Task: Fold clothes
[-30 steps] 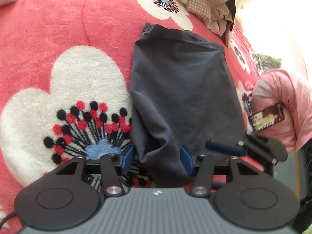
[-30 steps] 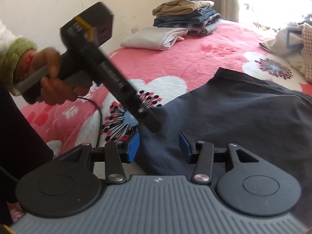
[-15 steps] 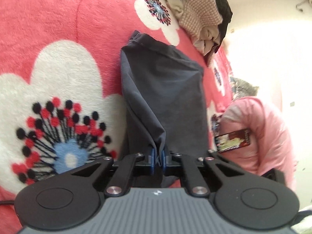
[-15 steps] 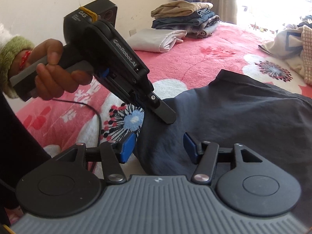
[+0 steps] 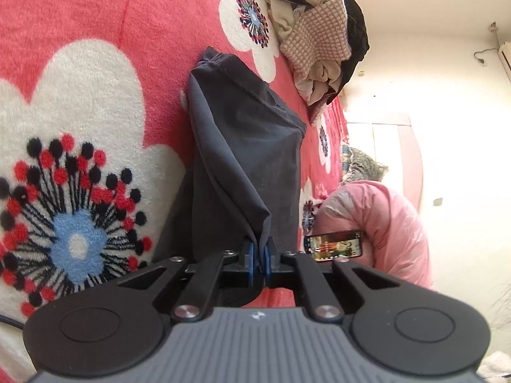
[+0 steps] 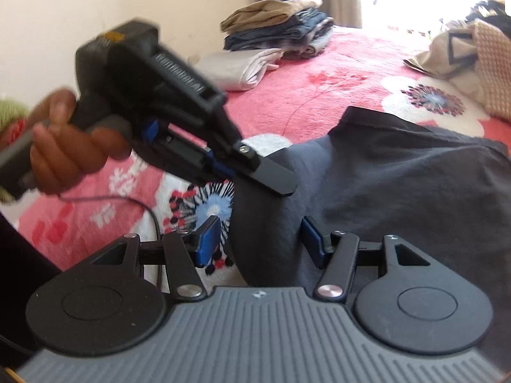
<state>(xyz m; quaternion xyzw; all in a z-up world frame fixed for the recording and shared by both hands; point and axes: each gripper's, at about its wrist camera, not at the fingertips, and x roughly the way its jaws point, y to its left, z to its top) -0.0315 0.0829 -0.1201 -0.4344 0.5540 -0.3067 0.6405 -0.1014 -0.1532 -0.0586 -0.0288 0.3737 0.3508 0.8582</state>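
The left gripper (image 5: 258, 260) has its blue pads pressed together on a pinched fold of the dark grey garment (image 5: 246, 146), which rises from the bed (image 5: 95, 32) in a taut ridge toward the pads. In the right wrist view the left gripper (image 6: 223, 167) is tilted nose-down over the near left corner of the garment (image 6: 399, 185), gripped at its handle by the person's left hand (image 6: 64, 146); this part of the view is motion-blurred. The right gripper (image 6: 260, 239) is held low at the garment's near edge with its jaws spread wide; cloth lies between the two blue pads (image 6: 207, 239) without being clamped. Compared with one second ago, the left jaws have gone from wide apart to fully closed on the cloth, and the corner has been lifted higher off the red floral blanket (image 6: 319, 89); the right gripper's opening is unchanged. A stack of folded clothes (image 6: 274, 28) sits at the far edge of the bed, and a heap of unfolded clothes (image 5: 316, 32) lies beyond the garment.
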